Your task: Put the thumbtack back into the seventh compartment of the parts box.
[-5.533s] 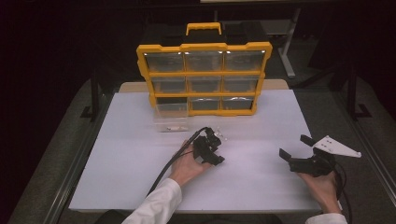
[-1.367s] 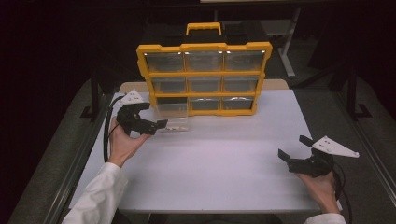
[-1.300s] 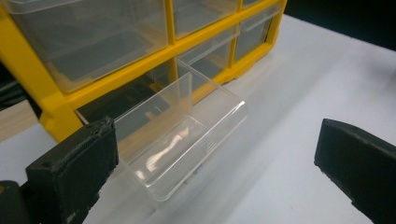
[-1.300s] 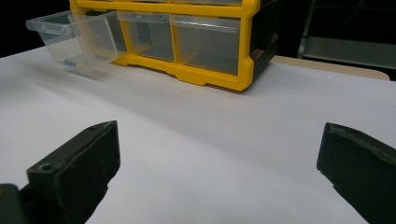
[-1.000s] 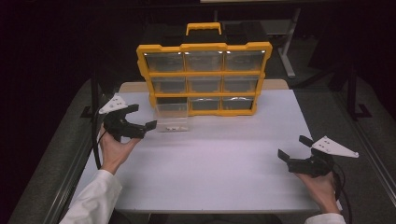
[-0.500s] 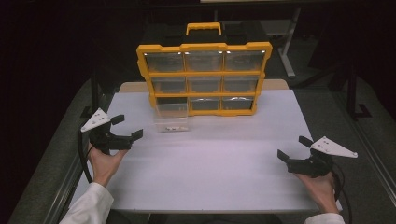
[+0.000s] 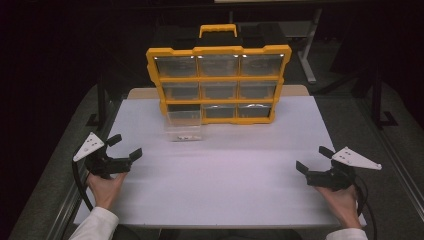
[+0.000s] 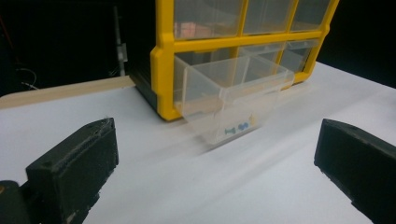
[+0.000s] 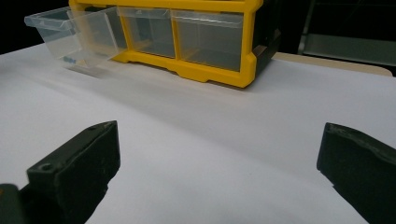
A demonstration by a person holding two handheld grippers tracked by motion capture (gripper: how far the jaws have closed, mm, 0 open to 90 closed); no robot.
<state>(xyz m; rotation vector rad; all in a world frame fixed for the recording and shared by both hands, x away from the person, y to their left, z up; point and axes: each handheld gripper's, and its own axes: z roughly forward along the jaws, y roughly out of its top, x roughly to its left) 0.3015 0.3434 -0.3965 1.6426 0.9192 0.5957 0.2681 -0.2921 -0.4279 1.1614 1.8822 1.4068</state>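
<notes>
A yellow organizer case [image 7: 218, 77] with clear drawers stands upright at the back of the white table [image 7: 225, 180]. Its bottom-left clear drawer [image 7: 183, 124] is pulled out and tilted forward onto the table, with a few small blue pieces inside [image 8: 237, 128]. My left gripper [image 7: 125, 146] is open near the table's left edge, well short of the drawer [image 8: 233, 95], with nothing between its jaws. My right gripper [image 7: 314, 159] is open near the right front, also holding nothing. From the right gripper view the case [image 9: 196, 37] and drawer [image 9: 70, 35] lie far ahead.
The table's wooden back edge [image 7: 300, 90] shows behind the case. Dark floor and metal frame legs [image 7: 102, 95] surround the table. A cable [image 7: 77, 182] trails from the left gripper over the left edge.
My left gripper has drawn back from beside the pulled-out drawer toward the table's left front edge, open all the way. The right gripper has stayed put.
</notes>
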